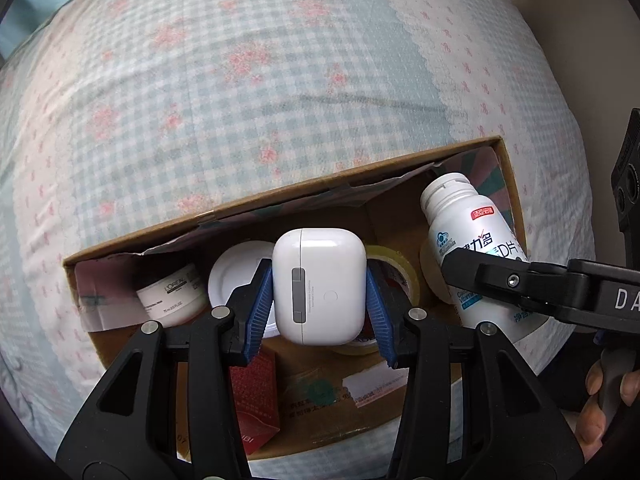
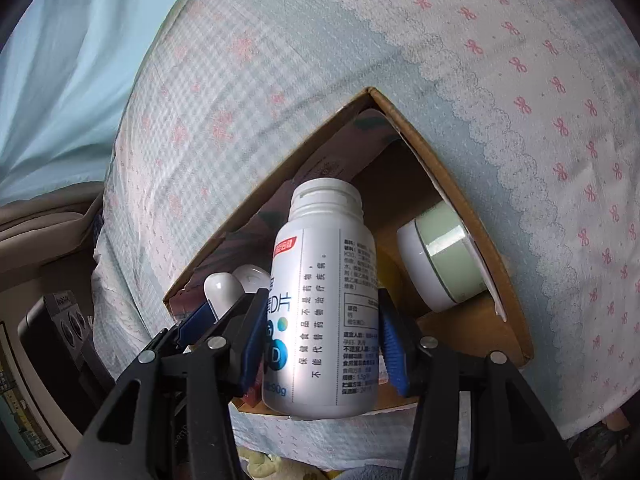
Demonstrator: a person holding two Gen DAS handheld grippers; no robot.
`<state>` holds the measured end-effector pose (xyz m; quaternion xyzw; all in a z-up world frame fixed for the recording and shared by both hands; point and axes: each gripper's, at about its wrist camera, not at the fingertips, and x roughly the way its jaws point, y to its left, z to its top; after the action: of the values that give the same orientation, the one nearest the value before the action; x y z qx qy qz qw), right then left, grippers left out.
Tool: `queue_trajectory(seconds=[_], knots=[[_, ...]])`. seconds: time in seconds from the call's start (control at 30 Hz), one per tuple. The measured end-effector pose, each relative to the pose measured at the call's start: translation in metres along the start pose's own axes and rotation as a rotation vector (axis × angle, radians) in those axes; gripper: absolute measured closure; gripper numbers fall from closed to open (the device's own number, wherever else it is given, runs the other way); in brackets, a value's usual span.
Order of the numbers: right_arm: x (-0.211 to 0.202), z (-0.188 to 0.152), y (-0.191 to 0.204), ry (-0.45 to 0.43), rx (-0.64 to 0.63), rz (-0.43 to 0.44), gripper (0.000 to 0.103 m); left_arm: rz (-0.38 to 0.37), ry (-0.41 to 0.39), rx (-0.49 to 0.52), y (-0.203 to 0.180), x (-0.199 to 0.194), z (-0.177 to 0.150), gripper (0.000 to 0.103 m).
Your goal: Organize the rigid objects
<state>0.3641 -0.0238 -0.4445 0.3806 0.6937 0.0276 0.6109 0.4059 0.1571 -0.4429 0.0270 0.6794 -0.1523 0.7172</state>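
My left gripper (image 1: 320, 300) is shut on a white earbud case (image 1: 319, 285) and holds it over the open cardboard box (image 1: 280, 196) on the bed. My right gripper (image 2: 320, 332) is shut on a white capless vitamin bottle (image 2: 320, 300), also held over the box; the bottle shows in the left wrist view (image 1: 460, 232) at the right. Inside the box lie a white L'Oreal jar (image 1: 172, 294), a white lid (image 1: 236, 268), a tape roll (image 1: 396, 268), a red packet (image 1: 256, 392) and a pale green jar (image 2: 440, 256).
The box (image 2: 460, 192) sits on a checked blue and pink bedspread (image 1: 240, 80). A dark device (image 2: 60, 328) and a floor edge show at the left of the right wrist view. A hand (image 1: 600, 408) grips the right tool's handle.
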Motion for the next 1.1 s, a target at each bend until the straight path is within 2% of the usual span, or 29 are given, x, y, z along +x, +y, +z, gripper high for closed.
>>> queue_trajectory(seconds=[0.13,0.17,0.2,0.23,0.27,0.3,0.37,0.43,0.6,0.87,1.1], knots=[[0.006,0.014,-0.003,0.024,0.010,-0.031,0.056,-0.017,0.029,0.026,-0.003,0.007,0.012,0.062],[0.007,0.017,-0.003,0.035,0.010,-0.048,0.056,-0.025,0.041,0.028,-0.004,0.007,0.014,0.053],[0.008,0.021,-0.001,0.042,0.006,-0.081,0.054,-0.035,0.047,0.029,-0.004,0.005,0.015,0.012],[0.009,0.024,0.001,0.045,-0.005,-0.112,0.050,-0.035,0.036,0.031,-0.003,0.001,0.015,0.003],[0.008,0.026,0.002,0.040,-0.015,-0.128,0.035,-0.036,0.020,0.034,-0.002,-0.003,0.015,0.000],[0.005,0.027,0.003,0.029,-0.018,-0.134,0.014,-0.040,0.011,0.035,-0.001,-0.006,0.013,0.000],[-0.002,0.029,0.006,0.011,-0.022,-0.146,0.002,-0.025,0.013,0.025,0.005,-0.008,0.007,0.000],[-0.006,0.028,0.008,0.005,-0.042,-0.184,0.002,-0.007,0.016,0.014,0.012,-0.009,0.004,0.000],[0.004,0.021,0.008,0.072,-0.117,-0.195,0.001,0.006,0.010,-0.033,0.028,-0.017,-0.003,0.000],[-0.016,-0.004,0.013,0.027,-0.130,-0.160,0.001,0.037,-0.067,-0.073,0.030,-0.065,-0.026,0.000],[-0.070,-0.038,0.034,-0.085,-0.235,-0.156,0.001,0.082,-0.184,-0.084,0.018,-0.134,-0.059,0.000]])
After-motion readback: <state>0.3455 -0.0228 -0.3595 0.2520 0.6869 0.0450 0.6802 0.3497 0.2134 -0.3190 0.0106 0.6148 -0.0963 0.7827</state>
